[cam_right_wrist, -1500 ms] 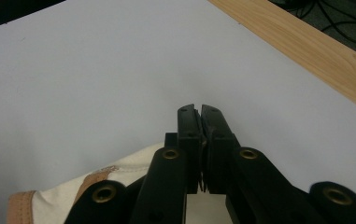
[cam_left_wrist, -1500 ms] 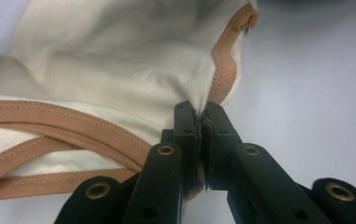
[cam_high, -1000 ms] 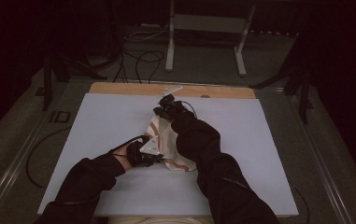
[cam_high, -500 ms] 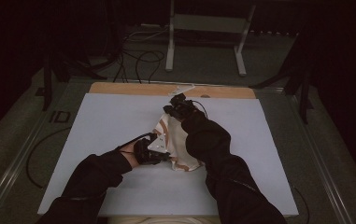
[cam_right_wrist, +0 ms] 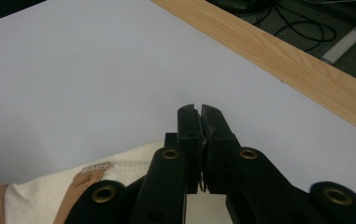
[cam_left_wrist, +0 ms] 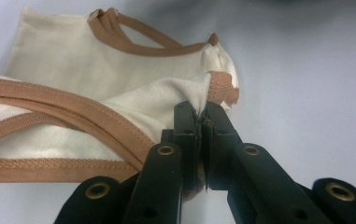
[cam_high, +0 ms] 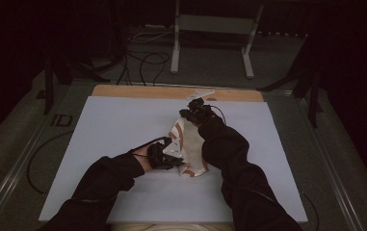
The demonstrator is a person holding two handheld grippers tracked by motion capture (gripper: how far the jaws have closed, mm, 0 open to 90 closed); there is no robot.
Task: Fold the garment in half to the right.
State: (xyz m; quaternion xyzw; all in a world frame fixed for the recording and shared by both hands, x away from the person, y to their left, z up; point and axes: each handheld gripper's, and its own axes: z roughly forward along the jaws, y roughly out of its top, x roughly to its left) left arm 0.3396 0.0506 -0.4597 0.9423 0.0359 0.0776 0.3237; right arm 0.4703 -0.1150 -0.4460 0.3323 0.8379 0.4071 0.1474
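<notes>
Both grippers (cam_high: 171,161) (cam_high: 190,113) carried garment (cam_high: 190,144) rightward; no writing.

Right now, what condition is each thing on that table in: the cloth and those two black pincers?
Cream garment: crumpled, partly folded on itself, brown trim showing, on the white table sheet.
Left gripper: shut on the garment's trimmed edge.
Right gripper: jaws shut at the garment's far end; whether cloth is pinched between them is unclear.

Wide bare counter (cam_high: 104,144) lies open across the left, lower centre and right of the high view. The cream garment (cam_high: 190,144) sits mid-frame between both sleeves, blocking the centre; a wooden edge strip (cam_high: 137,91) borders the top.
</notes>
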